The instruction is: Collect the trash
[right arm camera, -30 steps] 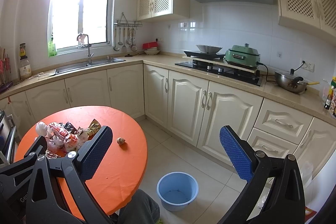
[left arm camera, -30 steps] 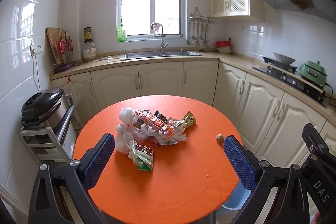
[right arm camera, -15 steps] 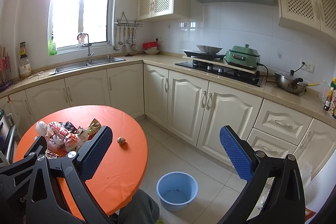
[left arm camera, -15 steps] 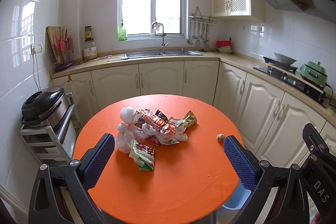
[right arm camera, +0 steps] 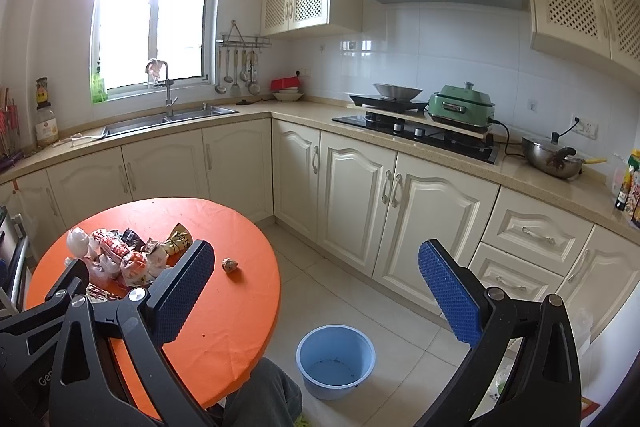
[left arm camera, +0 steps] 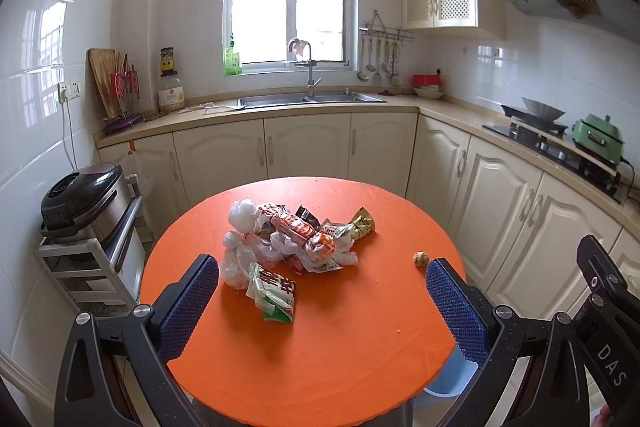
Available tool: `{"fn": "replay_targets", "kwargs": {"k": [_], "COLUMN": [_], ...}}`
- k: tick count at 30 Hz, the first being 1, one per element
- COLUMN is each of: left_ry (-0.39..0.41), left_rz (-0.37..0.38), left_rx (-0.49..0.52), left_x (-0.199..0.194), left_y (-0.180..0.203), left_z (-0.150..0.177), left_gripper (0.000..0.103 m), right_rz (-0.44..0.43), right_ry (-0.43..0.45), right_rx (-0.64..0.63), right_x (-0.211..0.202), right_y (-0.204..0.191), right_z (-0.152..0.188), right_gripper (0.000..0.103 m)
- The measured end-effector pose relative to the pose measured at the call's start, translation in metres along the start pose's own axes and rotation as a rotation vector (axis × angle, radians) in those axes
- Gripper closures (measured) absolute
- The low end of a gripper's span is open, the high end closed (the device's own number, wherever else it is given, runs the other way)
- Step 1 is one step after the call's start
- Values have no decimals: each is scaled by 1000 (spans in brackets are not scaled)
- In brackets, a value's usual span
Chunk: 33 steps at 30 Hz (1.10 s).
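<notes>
Round table (left arm camera: 320,367) with an orange cloth, set in a kitchen corner. To its left, a rice cooker (left arm camera: 82,203) sits on a white metal rack (left arm camera: 92,263) against the tiled wall.

Left gripper (left arm camera: 322,299): held above the near edge of the table, both blue pads spread wide, nothing between them. It touches no item.

Trash: a heap of wrappers (left arm camera: 296,237) lies left of the table's centre, toward the far edge. White crumpled plastic bags (left arm camera: 242,215) form the left end of the heap; red and orange snack packets lie across the middle; a yellow-green packet (left arm camera: 362,225) sticks out at the right end. A green and white packet (left arm camera: 274,293) lies at the near side of the heap, closest to the left pad of the left gripper. A small brown crumpled ball (left arm camera: 421,259) sits alone near the right edge of the table, well apart from the heap.

Right gripper (right arm camera: 316,291): held off the right edge of the table, over the floor, pads spread wide and empty. Its left pad overlaps the table edge in the right wrist view; the brown ball appears just beside that pad.

A blue bucket (right arm camera: 336,361) stands on the tiled floor just right of the table. It looks nearly empty, with a few dark specks on the bottom. A person's knee in grey trousers (right arm camera: 262,397) shows at the near table edge, beside the bucket.
</notes>
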<state>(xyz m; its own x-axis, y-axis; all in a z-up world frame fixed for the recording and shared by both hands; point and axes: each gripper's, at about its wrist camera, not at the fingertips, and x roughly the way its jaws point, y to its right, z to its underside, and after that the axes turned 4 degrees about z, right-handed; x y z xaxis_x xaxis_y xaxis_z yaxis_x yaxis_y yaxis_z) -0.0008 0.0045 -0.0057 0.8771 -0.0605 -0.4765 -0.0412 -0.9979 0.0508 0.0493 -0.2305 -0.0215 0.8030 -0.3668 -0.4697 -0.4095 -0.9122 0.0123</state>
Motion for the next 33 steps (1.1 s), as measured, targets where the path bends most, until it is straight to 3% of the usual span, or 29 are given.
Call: {"fn": "replay_targets", "kwargs": {"k": [33], "left_ry": [0], "left_rz": [-4], "left_rx": [-6], "left_x": [-5], "left_y": [1], "left_z": [-4], "left_gripper": [1], "right_rz": [-5], "right_ry": [-4], "right_rx": [-1], "right_x": [-3], "right_y": [3], "right_z": [0], "right_gripper": [0]}}
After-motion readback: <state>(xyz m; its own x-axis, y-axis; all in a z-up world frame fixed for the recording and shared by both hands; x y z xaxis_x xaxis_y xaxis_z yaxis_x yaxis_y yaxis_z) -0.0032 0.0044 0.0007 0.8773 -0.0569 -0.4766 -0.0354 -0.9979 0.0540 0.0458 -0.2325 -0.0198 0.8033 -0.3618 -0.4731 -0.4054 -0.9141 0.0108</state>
